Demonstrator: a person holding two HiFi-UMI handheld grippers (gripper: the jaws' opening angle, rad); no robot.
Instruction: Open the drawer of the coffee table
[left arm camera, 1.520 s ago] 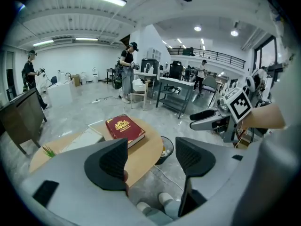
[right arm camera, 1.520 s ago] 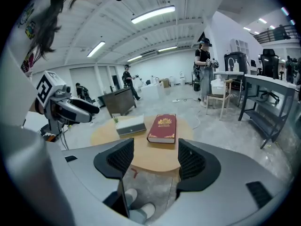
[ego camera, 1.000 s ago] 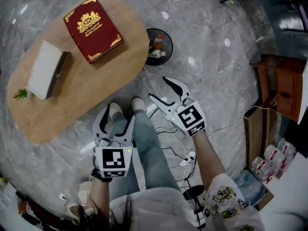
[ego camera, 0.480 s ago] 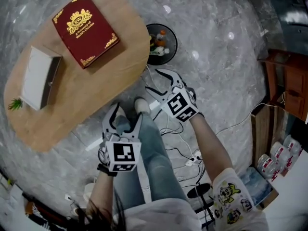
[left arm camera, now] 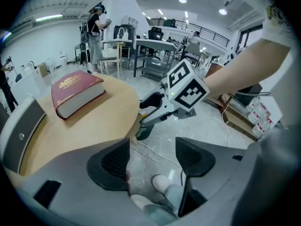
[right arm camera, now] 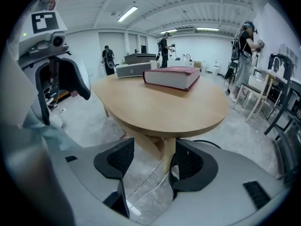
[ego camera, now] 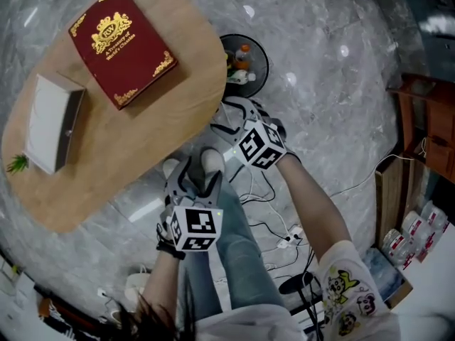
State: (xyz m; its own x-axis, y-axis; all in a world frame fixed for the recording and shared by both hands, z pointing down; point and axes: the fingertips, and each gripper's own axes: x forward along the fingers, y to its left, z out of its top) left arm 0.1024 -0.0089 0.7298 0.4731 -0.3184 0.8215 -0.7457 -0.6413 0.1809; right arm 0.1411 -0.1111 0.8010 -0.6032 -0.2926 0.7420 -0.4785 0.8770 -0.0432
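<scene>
The oval wooden coffee table (ego camera: 142,133) fills the upper left of the head view; no drawer shows in any view. On it lie a red book (ego camera: 122,45) and a white and grey box (ego camera: 50,123). My left gripper (ego camera: 193,176) is open above the person's legs and shoes, just off the table's near edge, with nothing between its fingers. My right gripper (ego camera: 226,118) is open and empty, its jaws pointing at the table's right-hand edge. In the right gripper view the table top (right arm camera: 164,112) and its legs stand just beyond the jaws of my right gripper (right arm camera: 153,161).
A round black floor bin (ego camera: 245,62) with small items sits by the table's far right edge. Cables (ego camera: 274,222) trail over the marble floor by the person's feet. A wooden cabinet (ego camera: 426,126) and a carton of bottles (ego camera: 402,240) stand at the right.
Both grippers have moved forward toward the table's edge, the right one further and now close beside it. Both stay open.
</scene>
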